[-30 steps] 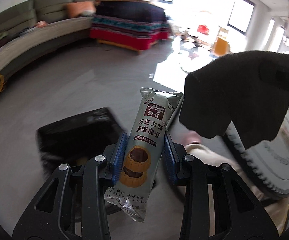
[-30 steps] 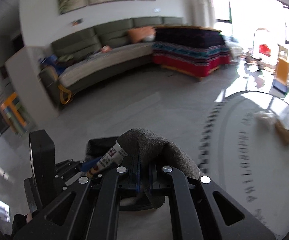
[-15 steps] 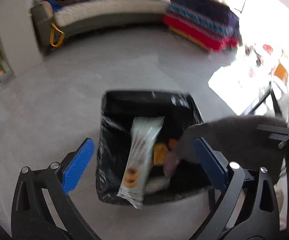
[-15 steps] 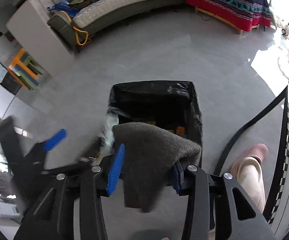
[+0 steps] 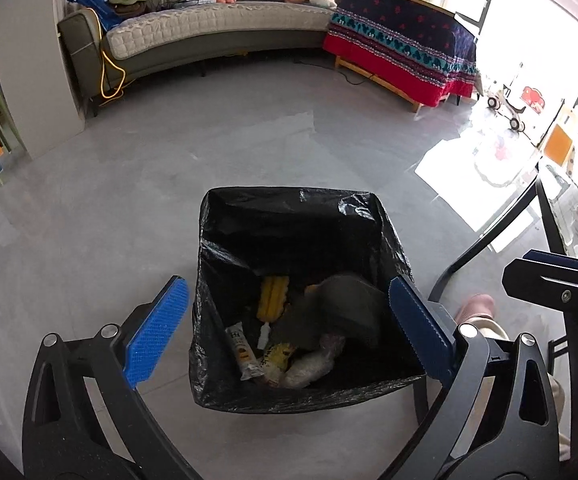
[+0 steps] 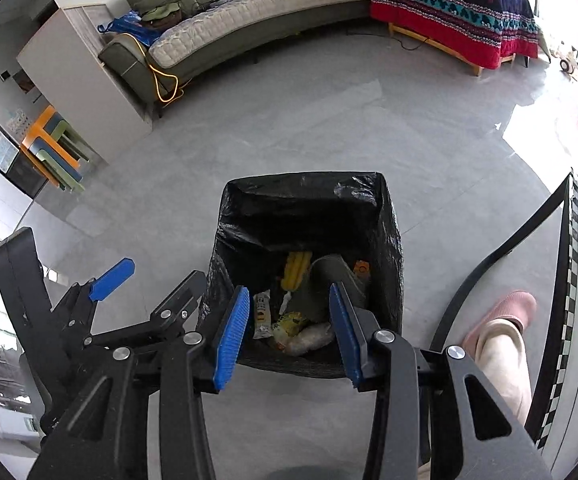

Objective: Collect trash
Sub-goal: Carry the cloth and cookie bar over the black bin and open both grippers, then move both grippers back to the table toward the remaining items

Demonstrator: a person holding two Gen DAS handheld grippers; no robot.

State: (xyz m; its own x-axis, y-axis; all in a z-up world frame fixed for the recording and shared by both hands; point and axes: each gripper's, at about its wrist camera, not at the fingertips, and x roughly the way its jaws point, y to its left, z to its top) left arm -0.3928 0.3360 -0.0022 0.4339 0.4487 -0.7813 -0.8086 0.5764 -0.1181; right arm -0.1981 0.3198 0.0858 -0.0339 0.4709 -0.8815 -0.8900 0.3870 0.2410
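Observation:
A bin lined with a black bag [image 5: 289, 196] stands on the grey floor below both grippers. At its bottom lie a dark grey cloth [image 5: 341, 308], a biscuit wrapper [image 5: 243, 350], a yellow item [image 5: 273, 296] and crumpled clear plastic [image 5: 313, 364]. My left gripper [image 5: 285, 320] hangs over the bin, open wide and empty. My right gripper [image 6: 289, 332] is open above the bin's [image 6: 305, 184] near rim with nothing between its pads. Through its gap I see the cloth [image 6: 329, 280] and the wrapper [image 6: 262, 314]. The left gripper's fingers [image 6: 111, 280] show at the left.
A person's leg and pink slipper [image 6: 505, 308] stand right of the bin, beside a round table's black leg [image 6: 489, 272]. Farther off are a curved sofa [image 5: 209, 28], a blanket-covered table [image 5: 401, 52], a white cabinet [image 5: 29, 64] and stacked stools [image 6: 53, 148].
Both grippers tipped down over the bin and opened. The left one let go of the biscuit wrapper and the right one of the grey cloth; both now lie in the bin.

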